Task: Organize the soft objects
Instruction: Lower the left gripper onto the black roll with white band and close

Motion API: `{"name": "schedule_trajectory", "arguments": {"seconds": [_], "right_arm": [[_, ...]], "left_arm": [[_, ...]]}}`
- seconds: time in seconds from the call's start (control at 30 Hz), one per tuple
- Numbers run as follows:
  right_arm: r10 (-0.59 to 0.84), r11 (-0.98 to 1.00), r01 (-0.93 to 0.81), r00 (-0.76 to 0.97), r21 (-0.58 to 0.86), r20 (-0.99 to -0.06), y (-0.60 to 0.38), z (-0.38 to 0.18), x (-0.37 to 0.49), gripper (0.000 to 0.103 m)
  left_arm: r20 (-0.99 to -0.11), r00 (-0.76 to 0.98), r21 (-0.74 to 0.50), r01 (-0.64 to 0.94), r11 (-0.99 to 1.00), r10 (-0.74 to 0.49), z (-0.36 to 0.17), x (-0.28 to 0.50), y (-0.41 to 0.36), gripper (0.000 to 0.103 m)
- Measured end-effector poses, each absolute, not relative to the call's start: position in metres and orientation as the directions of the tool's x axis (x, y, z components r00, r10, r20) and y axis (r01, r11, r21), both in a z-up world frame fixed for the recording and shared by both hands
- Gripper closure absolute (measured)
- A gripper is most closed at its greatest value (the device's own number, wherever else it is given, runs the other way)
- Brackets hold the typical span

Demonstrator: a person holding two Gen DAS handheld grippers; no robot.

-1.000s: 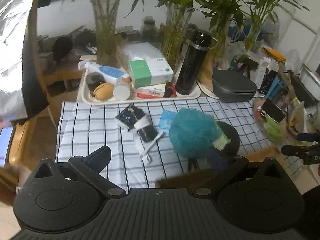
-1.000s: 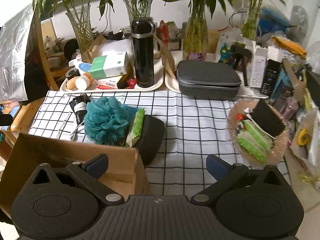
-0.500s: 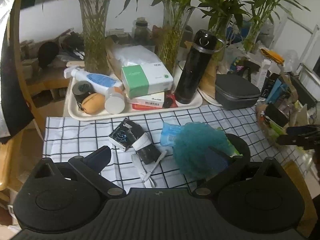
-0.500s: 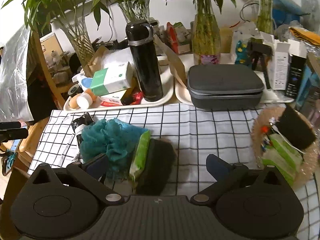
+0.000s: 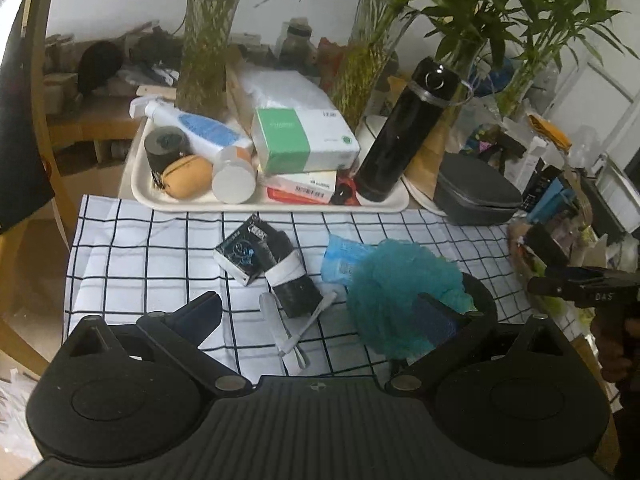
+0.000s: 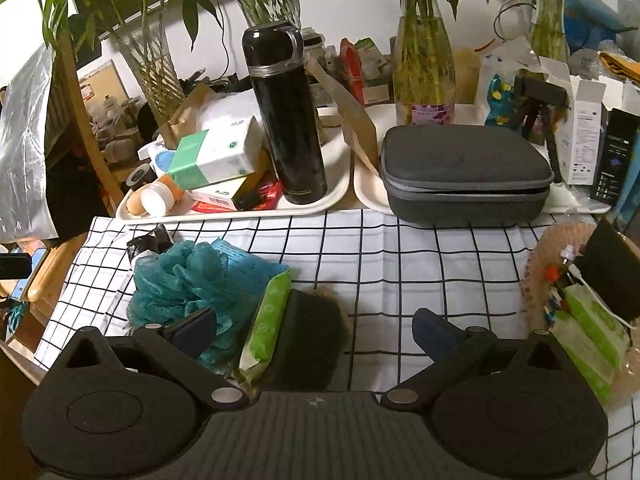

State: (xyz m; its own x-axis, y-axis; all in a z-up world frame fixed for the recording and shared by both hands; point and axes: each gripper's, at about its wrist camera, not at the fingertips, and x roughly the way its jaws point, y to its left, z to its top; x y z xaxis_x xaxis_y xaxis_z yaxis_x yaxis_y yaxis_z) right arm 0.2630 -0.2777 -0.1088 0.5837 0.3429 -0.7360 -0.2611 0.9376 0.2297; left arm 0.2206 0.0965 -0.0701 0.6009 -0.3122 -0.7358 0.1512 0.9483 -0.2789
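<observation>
Since the earlier frames both grippers have closed in on the checked cloth point(image 6: 400, 248), and the cardboard box that filled the lower left of the right wrist view is gone from sight.

Left to right on the cloth: one black-and-white carton point(image 5: 240, 254), one rolled black item with a white band point(image 5: 292, 280), one white cable point(image 5: 290, 326), one blue packet point(image 5: 340, 260), one teal bath pouf point(image 5: 396, 280), one green wipes pack point(image 6: 269, 320), one dark fuzzy round pad point(image 6: 308, 340). Behind stand two cream trays; the left tray point(image 5: 136, 184) carries one black flask point(image 6: 286, 120), the other one grey zip case point(image 6: 460, 168).

Left gripper point(image 5: 320, 312): fingers spread wide, nothing held. Its right finger point(image 5: 434, 316) overlaps the pouf in view; whether it touches cannot be told. Between its fingers lie the rolled item and the cable, not the pouf.

Right gripper point(image 6: 308, 328): also spread wide and empty. The wipes pack and the fuzzy pad lie directly between its fingers, the pack's long axis running roughly along the fingers, slightly tilted. The pouf sits just beside its left finger point(image 6: 192, 330).

Judgement: the right gripper is nearer and better aligned for the wipes pack or pad; the left would need to shift rightward to centre the pouf.
</observation>
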Motion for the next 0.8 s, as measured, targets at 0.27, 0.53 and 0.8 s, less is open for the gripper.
{"name": "schedule_trajectory", "arguments": {"seconds": [0.27,0.53,0.8], "right_arm": [[0.396,0.917,-0.273,0.541,0.290,-0.742,-0.276,-0.130,0.277,0.000],[0.431,0.899,-0.307,0.508,0.311,-0.746,-0.271,-0.141,0.287,0.000],[0.421,0.907,-0.225,0.423,0.356,-0.803,-0.274,-0.171,0.307,0.026]], "left_arm": [[-0.740,0.588,-0.293,0.155,0.944,-0.326,-0.081,0.222,0.101,0.000],[-0.728,0.610,-0.273,0.161,0.949,-0.313,-0.085,0.228,0.102,0.000],[-0.730,0.611,-0.250,0.179,0.952,-0.307,-0.093,0.236,0.098,0.000]]}}
